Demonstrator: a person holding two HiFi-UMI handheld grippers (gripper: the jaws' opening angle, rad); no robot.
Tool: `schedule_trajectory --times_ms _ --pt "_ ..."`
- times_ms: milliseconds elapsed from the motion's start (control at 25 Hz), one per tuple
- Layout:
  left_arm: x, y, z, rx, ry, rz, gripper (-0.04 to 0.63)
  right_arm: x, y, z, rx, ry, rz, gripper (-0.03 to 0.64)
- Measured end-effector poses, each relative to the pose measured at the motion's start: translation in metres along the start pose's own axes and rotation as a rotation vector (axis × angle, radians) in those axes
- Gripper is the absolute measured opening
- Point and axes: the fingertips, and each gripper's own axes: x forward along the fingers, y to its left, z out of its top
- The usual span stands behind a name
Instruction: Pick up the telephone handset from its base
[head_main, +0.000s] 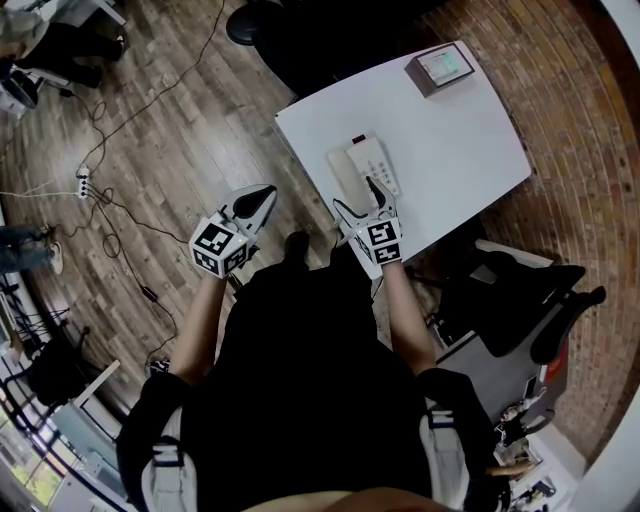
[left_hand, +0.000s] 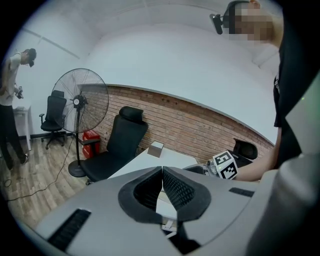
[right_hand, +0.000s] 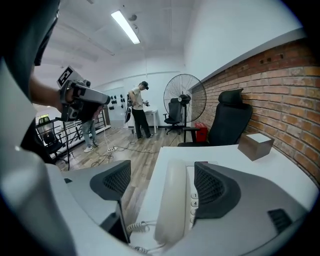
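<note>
Nearest in, off the left edge of the table (head_main: 450, 140) and over the wood floor (head_main: 150, 120), held the left gripper (head_main: 262, 200), jaws closed tip to tip on nothing. Just to its right, at the table's near edge, held the right gripper (head_main: 357, 198) tilted down over the phone (head_main: 378, 160), jaws spread wide. Saw, in the right gripper view, the handset (right_hand: 172, 200) lying lengthwise between those jaws, seated on the left side of the phone; left pad (right_hand: 116, 181) well clear of it, right pad (right_hand: 212, 187) just beside it, over the keypad (right_hand: 192, 202). Made out a coiled cord (right_hand: 131, 227) trailing from the handset's near end. Farther back on the table, found a small box (head_main: 440, 68) near the far corner. Beyond the table, noted a black chair (right_hand: 227, 122) against the brick wall (right_hand: 285, 85), then a standing fan (right_hand: 182, 92), and farthest off a person (right_hand: 139, 110) standing on the floor
</note>
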Motion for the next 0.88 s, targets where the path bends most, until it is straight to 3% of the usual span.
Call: schedule_trajectory --times_ms 880 --pt "0.002 0.005 -0.011 -0.03 0.06 0.054 0.02 0.056 -0.024 -0.049 0.065 0.078 0.033 0.385"
